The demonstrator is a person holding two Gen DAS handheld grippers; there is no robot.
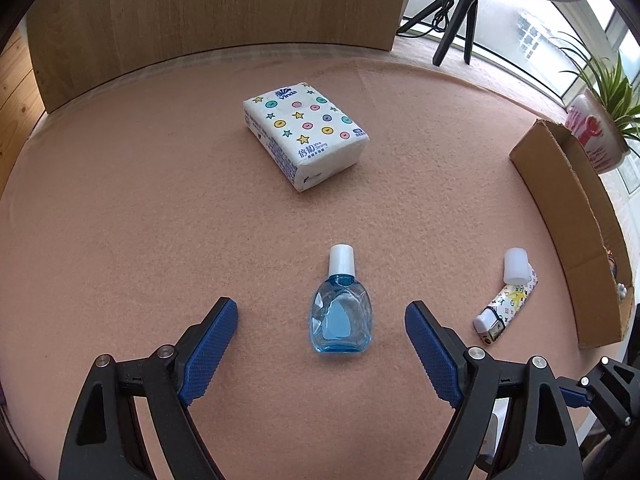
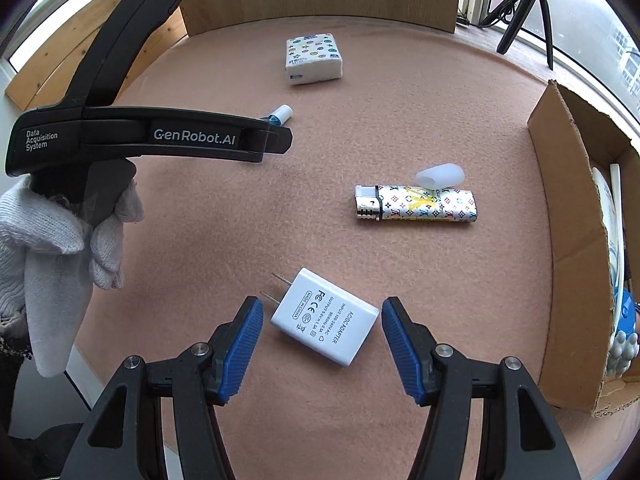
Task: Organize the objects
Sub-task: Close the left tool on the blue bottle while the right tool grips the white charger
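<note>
Between my wide-open left hand-held gripper (image 1: 321,336), blue bottle (image 1: 340,316) lies cap away; right hand-held gripper (image 2: 322,334) open around the charger (image 2: 324,316), lighter (image 2: 416,203) beyond.

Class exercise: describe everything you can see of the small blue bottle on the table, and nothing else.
The blue bottle is small and flat-sided, of clear blue-tinted glass or plastic, with a narrow neck and a white screw cap that is on. It looks partly filled with blue liquid. It lies on its side on the pinkish felt table cover, cap pointing toward the tissue pack. It lies between the left gripper's open blue pads, which do not touch it. Only the cover touches it.
</note>
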